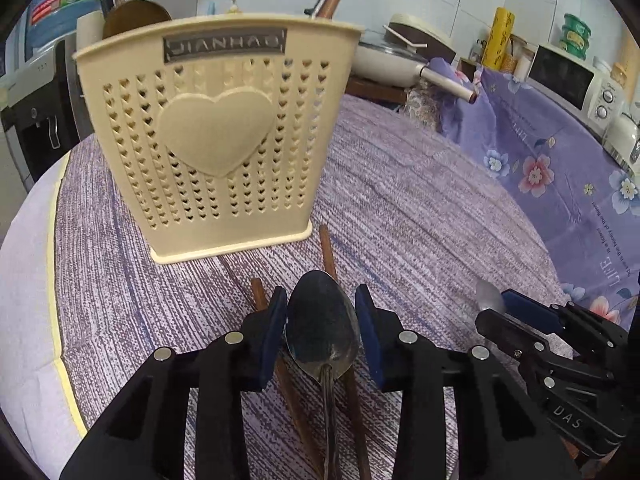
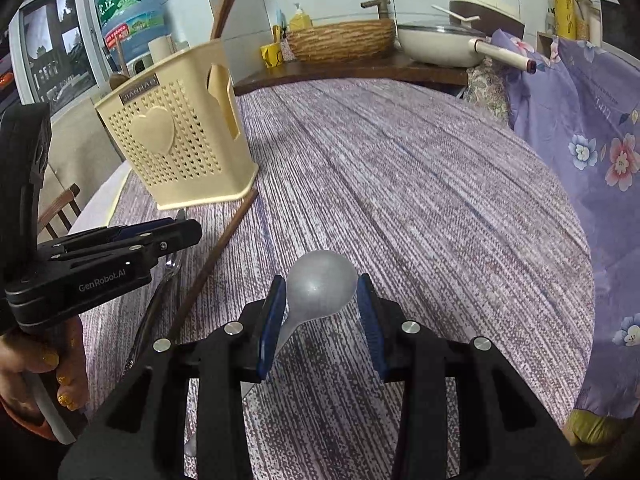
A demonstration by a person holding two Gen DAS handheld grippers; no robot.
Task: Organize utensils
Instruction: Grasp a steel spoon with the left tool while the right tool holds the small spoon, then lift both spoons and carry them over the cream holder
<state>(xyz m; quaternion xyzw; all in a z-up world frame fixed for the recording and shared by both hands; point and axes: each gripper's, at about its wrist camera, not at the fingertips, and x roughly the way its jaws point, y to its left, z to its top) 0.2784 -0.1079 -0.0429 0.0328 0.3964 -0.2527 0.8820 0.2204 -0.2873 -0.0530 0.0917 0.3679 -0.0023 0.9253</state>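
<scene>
A cream perforated utensil holder (image 1: 216, 140) with a heart on its front stands on the striped cloth; it also shows in the right wrist view (image 2: 176, 148). My left gripper (image 1: 322, 316) is open, its pads either side of a metal spoon's bowl (image 1: 322, 328), which lies over brown chopsticks (image 1: 329, 254). My right gripper (image 2: 322, 312) is open around the bowl of a grey plastic spoon (image 2: 322, 284) on the cloth. The left gripper (image 2: 120, 252) appears at the left of the right wrist view, the right gripper (image 1: 520, 312) at the right of the left wrist view.
A round table with a purple striped cloth (image 2: 400, 184). A floral purple cloth (image 1: 560, 184) drapes on the right. A white pan (image 2: 440, 44), wicker basket (image 2: 340, 40), microwave (image 1: 572, 80) and water jug (image 2: 128, 12) stand behind. One chopstick (image 2: 224, 240) lies by the holder.
</scene>
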